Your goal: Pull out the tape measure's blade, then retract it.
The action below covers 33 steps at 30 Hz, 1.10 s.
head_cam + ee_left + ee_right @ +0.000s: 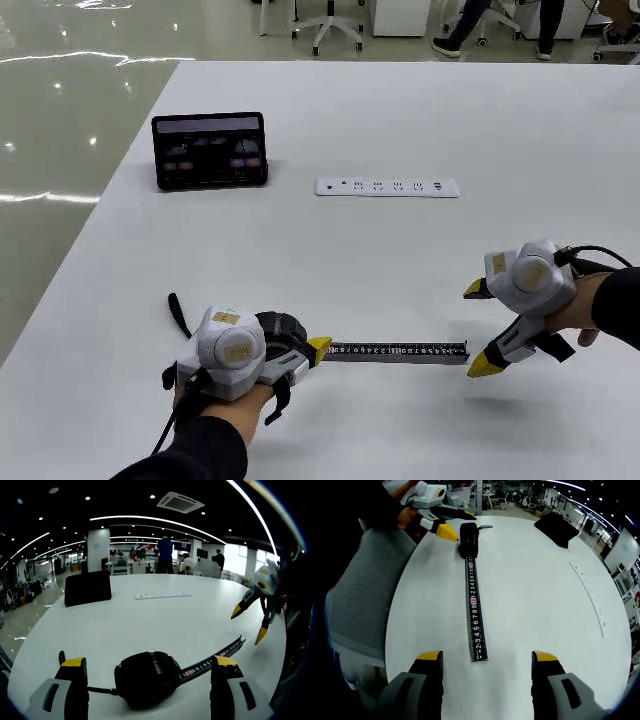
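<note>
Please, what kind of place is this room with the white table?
Probably an open-plan office or lab: a large white table with a power strip and a tablet, a rolling chair on a glossy floor, and, in the left gripper view, strip ceiling lights over people at distant desks.

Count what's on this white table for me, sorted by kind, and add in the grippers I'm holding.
Tape measure: 1
Tablet: 1
Power strip: 1
Hand-held gripper: 2, the left hand-held gripper and the right hand-held gripper
Total: 5
</note>
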### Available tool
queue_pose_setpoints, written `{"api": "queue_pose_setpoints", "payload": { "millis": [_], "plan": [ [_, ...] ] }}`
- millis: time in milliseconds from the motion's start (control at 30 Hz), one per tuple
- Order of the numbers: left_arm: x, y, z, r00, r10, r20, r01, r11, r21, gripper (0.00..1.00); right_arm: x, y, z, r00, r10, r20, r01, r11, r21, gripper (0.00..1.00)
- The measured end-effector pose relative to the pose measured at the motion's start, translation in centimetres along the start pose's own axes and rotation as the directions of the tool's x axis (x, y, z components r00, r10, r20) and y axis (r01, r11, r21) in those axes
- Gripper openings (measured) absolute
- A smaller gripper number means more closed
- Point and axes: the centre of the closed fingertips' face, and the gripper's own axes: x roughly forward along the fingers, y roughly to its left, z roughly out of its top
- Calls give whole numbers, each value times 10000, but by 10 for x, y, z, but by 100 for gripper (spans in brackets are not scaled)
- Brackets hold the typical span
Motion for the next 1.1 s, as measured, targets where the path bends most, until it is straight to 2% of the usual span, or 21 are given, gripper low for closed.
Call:
{"api": "queue_pose_setpoints", "payload": {
  "millis": [233,433,633,833,1000,1100],
  "plan": [
    [4,-2,-2,10000,-91,12,91,9999,87,100,16,1,-15,9989,253,-387,-264,9992,-284,52],
    [6,-3,-3,9999,-132,-20,132,9999,6,99,21,2,-21,9983,395,-419,-398,9992,-64,42],
    [6,-2,-5,9999,-122,-83,122,9999,-71,99,22,7,-22,9971,565,-504,-580,9979,-295,28],
    [5,1,-6,9999,52,-129,-56,9995,-304,98,26,10,-20,9963,623,-593,-658,9962,-577,23],
    [6,2,-6,9999,52,-94,-55,9993,-371,97,28,12,-21,9950,675,-732,-727,9948,-706,15],
    [6,3,-6,9999,58,-107,-62,9992,-383,97,28,11,-21,9953,649,-714,-699,9951,-703,14]
  ]
}}
